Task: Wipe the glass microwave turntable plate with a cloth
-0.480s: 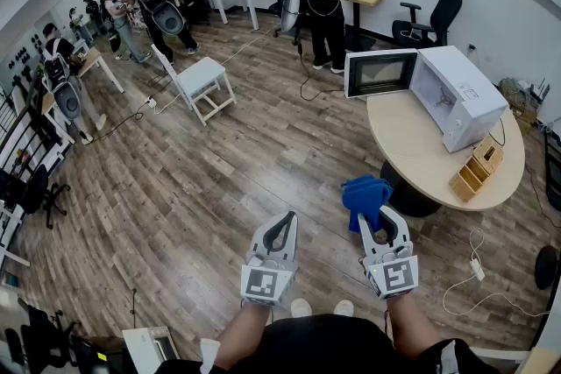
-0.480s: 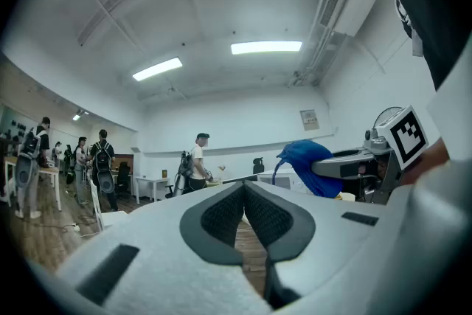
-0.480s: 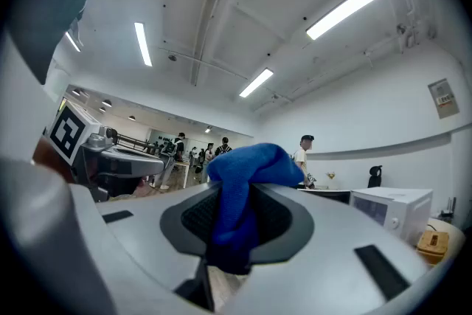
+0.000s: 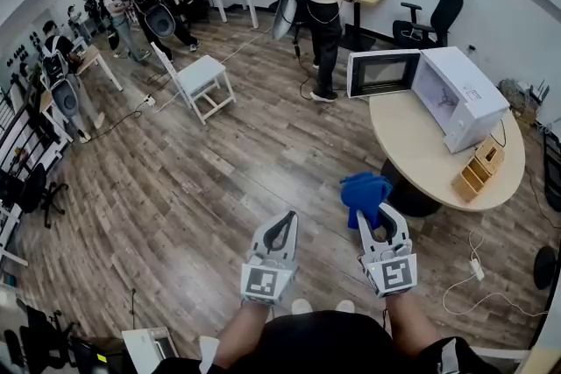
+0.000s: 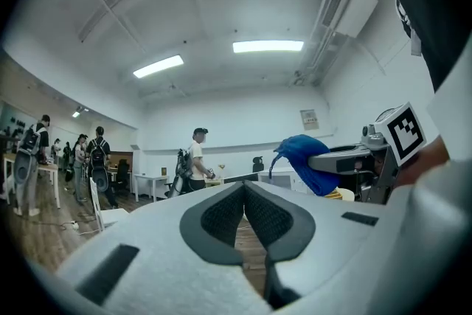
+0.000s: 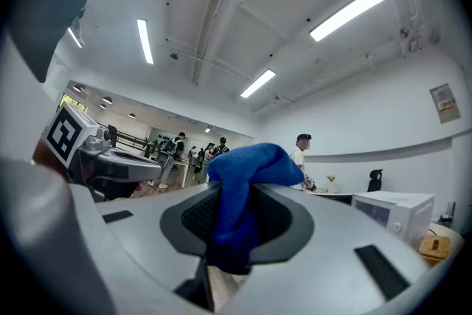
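Cloth, blue, bunching between the closed jaws of our right gripper, we are holding it above the floor off the near edge of the round table, left gripper jaws pressing together empty.

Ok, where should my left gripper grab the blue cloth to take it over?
Probably the loose bunch of the blue cloth bulging beyond the tips of the right gripper; come from its left with the left gripper, since the lower part is pinched.
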{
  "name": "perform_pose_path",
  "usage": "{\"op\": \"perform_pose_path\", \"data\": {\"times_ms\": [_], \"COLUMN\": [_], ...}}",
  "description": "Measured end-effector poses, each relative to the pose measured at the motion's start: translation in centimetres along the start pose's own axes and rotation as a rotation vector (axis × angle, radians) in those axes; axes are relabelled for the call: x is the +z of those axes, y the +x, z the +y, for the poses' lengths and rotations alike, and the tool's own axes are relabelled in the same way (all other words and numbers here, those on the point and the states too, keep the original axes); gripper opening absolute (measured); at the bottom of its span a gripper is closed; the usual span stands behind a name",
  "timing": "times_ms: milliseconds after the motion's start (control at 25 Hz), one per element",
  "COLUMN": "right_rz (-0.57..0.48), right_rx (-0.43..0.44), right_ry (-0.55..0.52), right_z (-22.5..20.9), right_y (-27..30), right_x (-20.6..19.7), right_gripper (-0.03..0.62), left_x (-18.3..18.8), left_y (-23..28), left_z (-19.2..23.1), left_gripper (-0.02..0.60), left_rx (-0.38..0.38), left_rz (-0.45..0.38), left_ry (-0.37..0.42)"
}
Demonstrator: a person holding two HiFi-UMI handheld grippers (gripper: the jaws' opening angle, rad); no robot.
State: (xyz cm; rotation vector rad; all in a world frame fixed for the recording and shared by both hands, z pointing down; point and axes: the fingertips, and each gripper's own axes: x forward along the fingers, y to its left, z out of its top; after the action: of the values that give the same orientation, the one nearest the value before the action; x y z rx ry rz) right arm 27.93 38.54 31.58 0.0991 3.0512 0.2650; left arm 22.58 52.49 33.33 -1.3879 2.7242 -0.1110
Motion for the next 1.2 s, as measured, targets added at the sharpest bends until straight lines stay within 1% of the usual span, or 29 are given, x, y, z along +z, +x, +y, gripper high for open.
{"op": "perform_pose_path", "data": {"times_ms": [200, 320, 480, 600, 720, 880, 1080, 1200], "right_rz": [-0.033, -0.057, -0.080, -0.105, -0.117, -0.117, -0.144, -0.135], "right_rx": [0.000, -0.011, -0.045, -0.040, -0.048, -0.046, -0.055, -0.061], "right_ry": [0.014, 0.018, 0.040, 0.033, 0.031, 0.022, 0.008, 0.010], "right_z": [1.1, 2.0, 2.0, 1.8, 0.6, -1.9, -6.3, -9.6], "right_y": [0.7, 0.9, 1.8, 2.6, 4.1, 6.6, 10.5, 12.8], "right_x": [0.7, 1.3, 1.6, 1.9, 1.8, 1.0, 0.4, -0.5], "right_gripper": [0.095, 0.098, 0.097, 0.097, 0.098, 0.098, 0.098, 0.098], "left_x": [-0.8, -0.4, -0.1, 0.2, 0.4, 0.5, 0.9, 1.3], "left_y": [-0.4, -0.8, -0.2, 0.9, 2.8, 6.4, 12.7, 17.1], "left_z": [1.6, 2.5, 3.5, 3.7, 4.3, 5.3, 5.9, 5.9], "left_gripper": [0.006, 0.006, 0.006, 0.006, 0.006, 0.006, 0.006, 0.006], "left_rx": [-0.007, -0.011, -0.020, -0.023, -0.024, -0.025, -0.036, -0.048], "left_rz": [0.013, -0.005, -0.046, -0.044, -0.057, -0.074, -0.087, -0.100], "left_ry": [-0.017, -0.046, -0.043, -0.043, -0.026, -0.028, 0.011, 0.031]}}
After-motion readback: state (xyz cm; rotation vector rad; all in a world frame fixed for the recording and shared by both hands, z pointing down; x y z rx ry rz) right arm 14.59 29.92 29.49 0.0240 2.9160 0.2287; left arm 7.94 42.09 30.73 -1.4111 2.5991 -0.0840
